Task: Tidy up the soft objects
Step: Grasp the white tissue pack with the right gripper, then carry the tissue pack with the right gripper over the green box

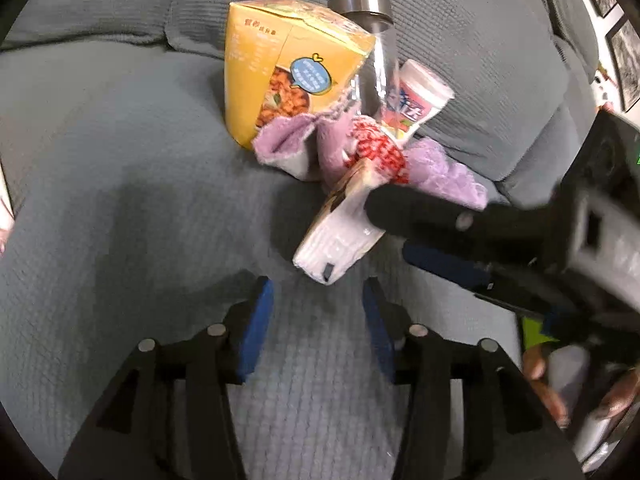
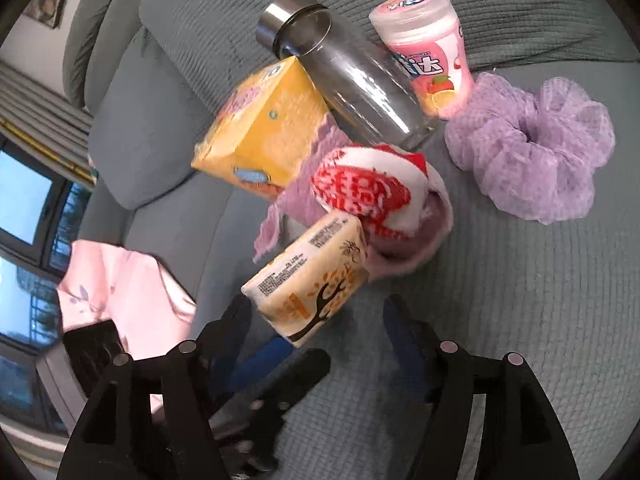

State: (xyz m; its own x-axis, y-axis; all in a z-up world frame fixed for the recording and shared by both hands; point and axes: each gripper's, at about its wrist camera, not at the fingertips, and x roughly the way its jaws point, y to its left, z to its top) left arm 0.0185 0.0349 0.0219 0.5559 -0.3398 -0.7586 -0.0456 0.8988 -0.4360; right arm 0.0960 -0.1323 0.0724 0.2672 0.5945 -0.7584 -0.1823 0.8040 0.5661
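A tissue pack (image 2: 312, 280) with a tree print lies tilted on the grey sofa seat (image 2: 520, 320), its far end against a red and white sock (image 2: 360, 192) on a purple sock (image 2: 304, 184). My right gripper (image 2: 316, 308) is open around the pack's near end; the left finger is close to it and a gap shows on the right. In the left wrist view the tissue pack (image 1: 340, 232) sits at the upper fingertip of the right gripper (image 1: 390, 228). My left gripper (image 1: 318, 312) is open and empty, just short of the pack. A purple scrunchie (image 2: 532, 148) lies to the right.
A yellow box (image 2: 264, 136), a glass bottle (image 2: 360, 80) with a metal cap and a pink gum canister (image 2: 432, 48) lean on the sofa back cushion (image 2: 520, 8). A pink cloth (image 2: 120, 288) lies at the left. A hand (image 1: 536, 364) holds the right gripper.
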